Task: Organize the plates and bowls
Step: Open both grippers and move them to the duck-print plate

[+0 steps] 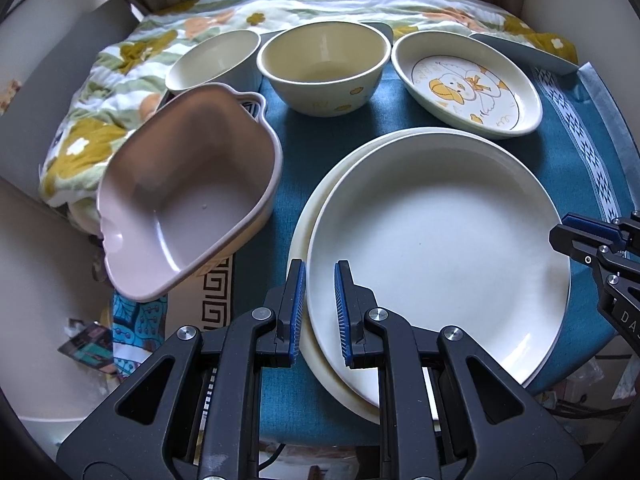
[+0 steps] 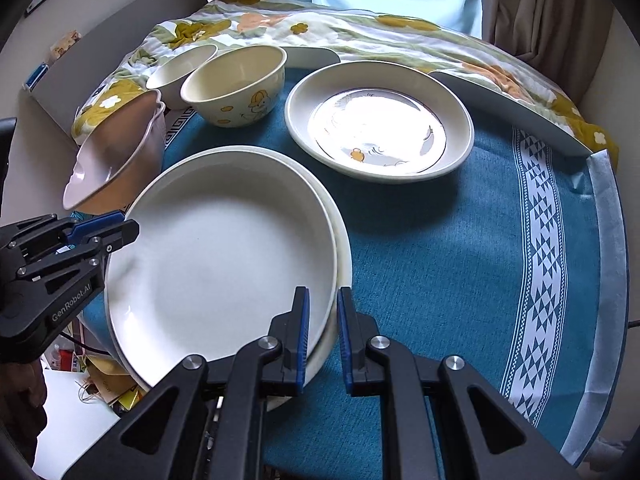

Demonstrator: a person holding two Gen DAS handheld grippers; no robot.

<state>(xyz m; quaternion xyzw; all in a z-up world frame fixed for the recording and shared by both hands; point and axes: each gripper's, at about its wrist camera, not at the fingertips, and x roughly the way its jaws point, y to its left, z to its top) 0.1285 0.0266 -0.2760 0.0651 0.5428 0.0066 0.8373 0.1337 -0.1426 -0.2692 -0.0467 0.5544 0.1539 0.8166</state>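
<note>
Two large white plates are stacked on the blue cloth; the top plate (image 1: 436, 240) (image 2: 224, 256) sits a little off-centre on the lower one (image 1: 308, 224) (image 2: 342, 240). My left gripper (image 1: 320, 312) straddles the stack's left rim, jaws slightly apart around it; it also shows in the right wrist view (image 2: 120, 228). My right gripper (image 2: 323, 340) straddles the right rim the same way and shows in the left wrist view (image 1: 576, 236). Behind stand a duck plate (image 1: 466, 82) (image 2: 378, 120), a cream bowl (image 1: 323, 68) (image 2: 236, 84) and a smaller bowl (image 1: 214, 60) (image 2: 180, 66).
A pink tub (image 1: 188, 192) (image 2: 116, 160) tilts at the table's left edge. A floral quilt (image 1: 120, 80) (image 2: 360, 28) lies behind the table. A grey board (image 2: 508, 108) leans at the back right. The blue tablecloth (image 2: 460, 260) has a white patterned band on the right.
</note>
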